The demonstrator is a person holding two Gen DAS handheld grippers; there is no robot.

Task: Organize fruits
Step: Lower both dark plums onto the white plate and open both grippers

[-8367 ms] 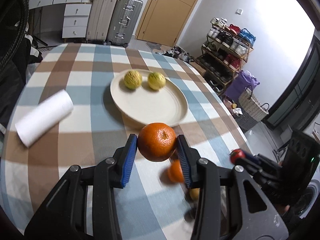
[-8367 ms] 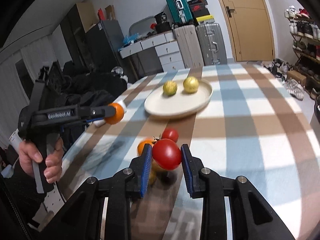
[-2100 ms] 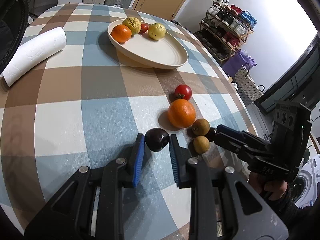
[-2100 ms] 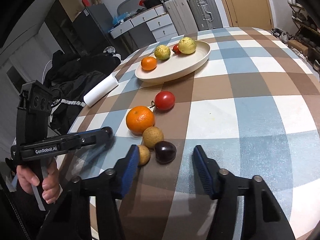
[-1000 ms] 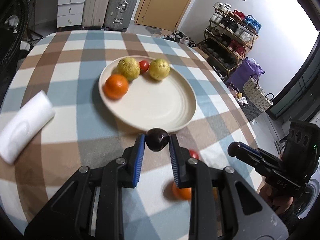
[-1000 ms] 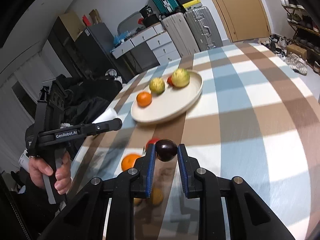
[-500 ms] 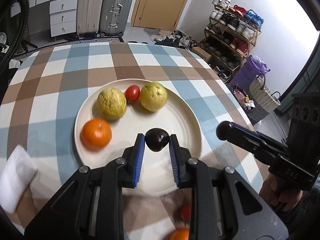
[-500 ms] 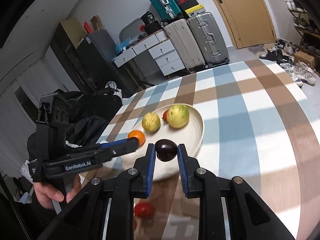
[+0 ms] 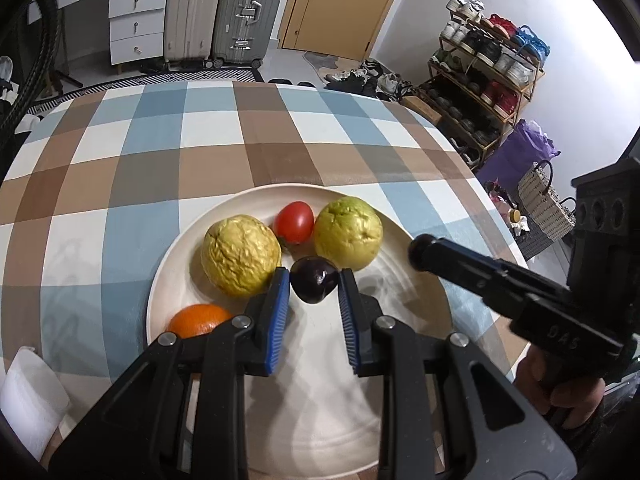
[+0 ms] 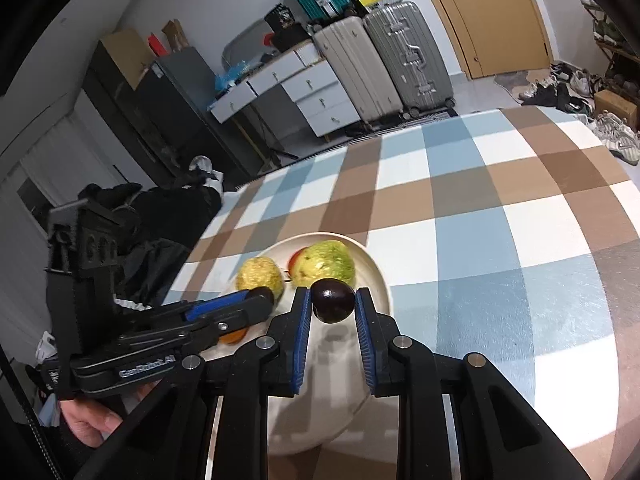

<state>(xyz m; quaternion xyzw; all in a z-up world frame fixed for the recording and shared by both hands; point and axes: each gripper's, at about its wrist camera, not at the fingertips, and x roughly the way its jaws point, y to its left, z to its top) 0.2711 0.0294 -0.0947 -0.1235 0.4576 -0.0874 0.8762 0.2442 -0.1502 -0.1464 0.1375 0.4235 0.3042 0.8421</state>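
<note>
My left gripper (image 9: 314,280) is shut on a dark purple plum (image 9: 313,279) and hovers over the cream plate (image 9: 404,292). On that plate lie a yellow wrinkled fruit (image 9: 240,256), a red tomato (image 9: 294,222), a green-yellow guava (image 9: 347,234) and an orange (image 9: 198,320). My right gripper (image 10: 332,300) is shut on a second dark plum (image 10: 333,300), above the plate's (image 10: 376,276) right part. In the left wrist view the right gripper (image 9: 420,246) reaches in from the right with its plum at the tip. The left gripper (image 10: 262,298) shows in the right wrist view beside the yellow fruit (image 10: 260,278).
The round table wears a blue, brown and white checked cloth (image 9: 200,152). A white paper roll (image 9: 30,396) lies at the near left. Suitcases (image 9: 248,12), drawers (image 9: 136,28) and a shoe rack (image 9: 484,64) stand beyond the table. A hand (image 10: 92,420) holds the left tool.
Both grippers have moved forward from the table's near part to above the plate, each carrying its plum. The loose fruit on the cloth has dropped out of view.
</note>
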